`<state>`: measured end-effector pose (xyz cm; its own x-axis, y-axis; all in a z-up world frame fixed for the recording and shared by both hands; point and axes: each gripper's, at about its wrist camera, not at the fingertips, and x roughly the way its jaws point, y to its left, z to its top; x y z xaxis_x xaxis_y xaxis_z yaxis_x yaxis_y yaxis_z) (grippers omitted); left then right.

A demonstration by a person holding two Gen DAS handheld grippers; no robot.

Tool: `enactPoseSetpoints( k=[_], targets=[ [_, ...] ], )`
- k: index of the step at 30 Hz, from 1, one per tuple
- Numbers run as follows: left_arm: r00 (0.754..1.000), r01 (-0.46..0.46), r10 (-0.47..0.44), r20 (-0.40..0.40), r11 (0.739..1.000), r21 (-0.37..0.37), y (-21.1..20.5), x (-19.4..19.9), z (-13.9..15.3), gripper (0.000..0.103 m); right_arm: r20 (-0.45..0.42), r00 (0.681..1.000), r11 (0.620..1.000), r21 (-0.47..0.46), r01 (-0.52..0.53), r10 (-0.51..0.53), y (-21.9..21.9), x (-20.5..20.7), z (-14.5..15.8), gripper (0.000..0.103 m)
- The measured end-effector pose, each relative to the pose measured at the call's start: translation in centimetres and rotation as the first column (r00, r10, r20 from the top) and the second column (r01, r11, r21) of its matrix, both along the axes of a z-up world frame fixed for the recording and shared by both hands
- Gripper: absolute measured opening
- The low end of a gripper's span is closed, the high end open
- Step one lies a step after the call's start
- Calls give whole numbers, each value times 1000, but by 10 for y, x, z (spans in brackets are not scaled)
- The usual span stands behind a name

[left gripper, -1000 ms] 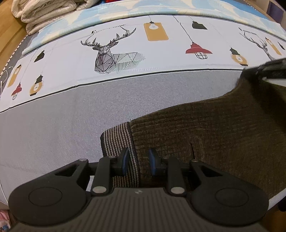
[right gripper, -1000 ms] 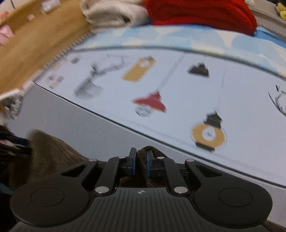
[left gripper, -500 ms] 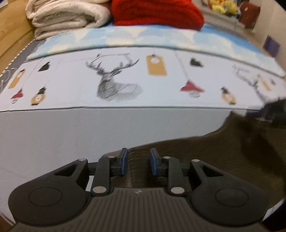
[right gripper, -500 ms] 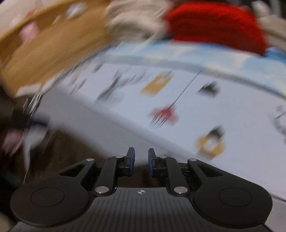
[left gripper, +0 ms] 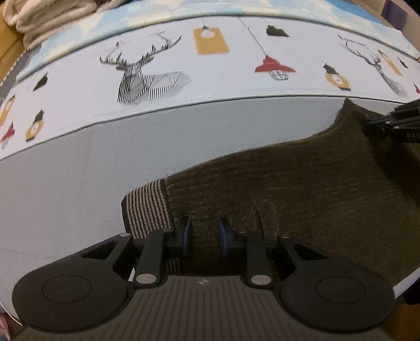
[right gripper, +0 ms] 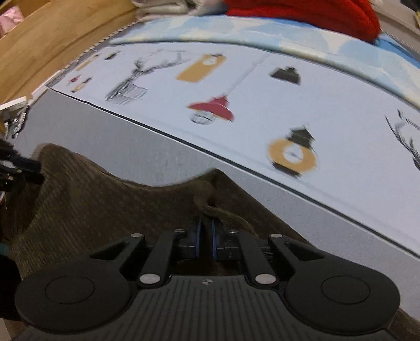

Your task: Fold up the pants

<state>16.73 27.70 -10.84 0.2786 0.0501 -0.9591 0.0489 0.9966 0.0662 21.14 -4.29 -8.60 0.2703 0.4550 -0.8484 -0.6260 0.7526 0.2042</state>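
Dark olive-brown ribbed pants [left gripper: 288,183] lie on the grey part of the bed, with a striped waistband [left gripper: 147,209] at their left end. My left gripper [left gripper: 202,237] is open, its blue pads hovering over the fabric just right of the waistband. In the right wrist view my right gripper [right gripper: 204,236] is shut on a bunched fold of the pants [right gripper: 92,204], which rises in a peak ahead of the pads. The right gripper also shows at the right edge of the left wrist view [left gripper: 396,118], at the pants' far corner.
The bedsheet [left gripper: 183,65] is white with deer and lamp prints, above a grey band [left gripper: 65,183]. Folded cream blankets [left gripper: 47,15] and a red blanket [right gripper: 315,10] are stacked at the head. A wooden bed frame [right gripper: 52,39] runs along the left.
My left gripper dropped back down over the waistband end, still open. My right gripper opened half a second ago and has now shut on the pants' fold again.
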Motion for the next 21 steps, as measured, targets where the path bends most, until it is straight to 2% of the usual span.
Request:
enactPoseSetpoints(
  k=[2,7,8,11,14,17,18,19,21],
  targets=[
    [1000,-11,11,0,1000,0,1,0,1,26,-20,1000,999,-31,15,-16,-9,3,-6,5],
    [1000,-21,21,8,1000,19,-6,0,7,27,-20,997,996,-58,73,-74,-51,-3,4,5],
    [1000,-24,24,15,1000,14,-7,0,9,27,-21,996,993,-80,90,-92,-64,-7,5,9],
    [999,-27,26,37,1000,5,-12,2,18,27,-6,990,972,-188,140,-143,-107,-18,3,9],
    [997,-19,20,80,1000,-16,-23,2,30,27,-5,969,945,-222,241,-248,-165,-28,3,9],
    [991,8,-3,137,999,-38,-41,4,45,27,26,922,884,-275,378,-386,-233,-47,5,9],
    [987,19,-12,161,999,-44,-49,3,51,27,35,903,862,-284,421,-429,-255,-55,6,13],
    [982,31,-20,186,998,-52,-56,2,57,27,55,873,823,-311,476,-485,-280,-65,8,28],
    [969,56,-39,244,996,-65,-73,-1,72,27,129,787,702,-383,601,-603,-334,-88,11,32]
  ],
)
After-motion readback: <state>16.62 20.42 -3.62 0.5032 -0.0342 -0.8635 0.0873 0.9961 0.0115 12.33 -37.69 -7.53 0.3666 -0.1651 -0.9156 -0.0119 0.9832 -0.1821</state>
